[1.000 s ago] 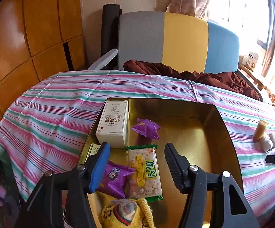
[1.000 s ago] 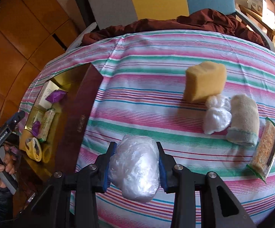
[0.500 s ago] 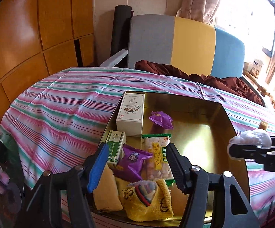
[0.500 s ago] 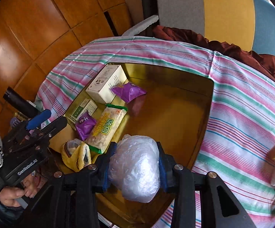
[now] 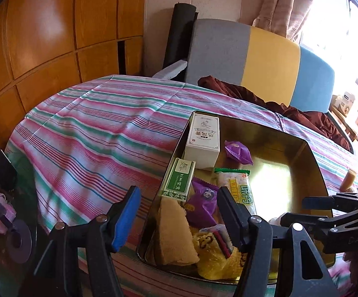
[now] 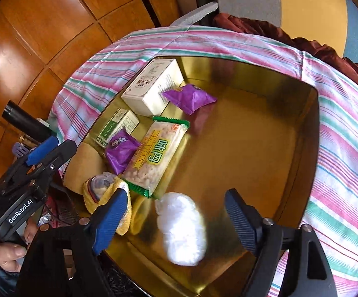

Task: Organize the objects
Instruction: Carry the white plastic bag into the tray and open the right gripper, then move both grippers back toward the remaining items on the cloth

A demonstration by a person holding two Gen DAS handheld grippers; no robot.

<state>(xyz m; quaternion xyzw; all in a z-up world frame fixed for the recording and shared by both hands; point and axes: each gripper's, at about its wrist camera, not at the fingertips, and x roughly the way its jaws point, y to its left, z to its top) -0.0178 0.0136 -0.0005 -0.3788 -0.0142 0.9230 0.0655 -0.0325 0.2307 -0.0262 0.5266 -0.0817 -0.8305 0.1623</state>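
The gold tray (image 6: 305, 133) is crowded along its left edge by the white box (image 6: 151, 89), purple packets (image 6: 189, 97), cracker pack (image 6: 158, 153) and yellow cloth (image 6: 109, 193). Its right half is bare gold floor, save the white bag (image 6: 181, 227) at the near edge.

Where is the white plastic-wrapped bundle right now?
In the right wrist view, the white plastic-wrapped bundle lies inside the gold tray, near its front edge, between the open right gripper fingers, beside the green-edged snack bar.

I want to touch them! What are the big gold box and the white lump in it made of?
The gold box looks like shiny metal: its walls and floor mirror the snacks and glare brightly. The white lump seems to be thin, crinkly clear plastic wrapped around something white; what is inside cannot be told.
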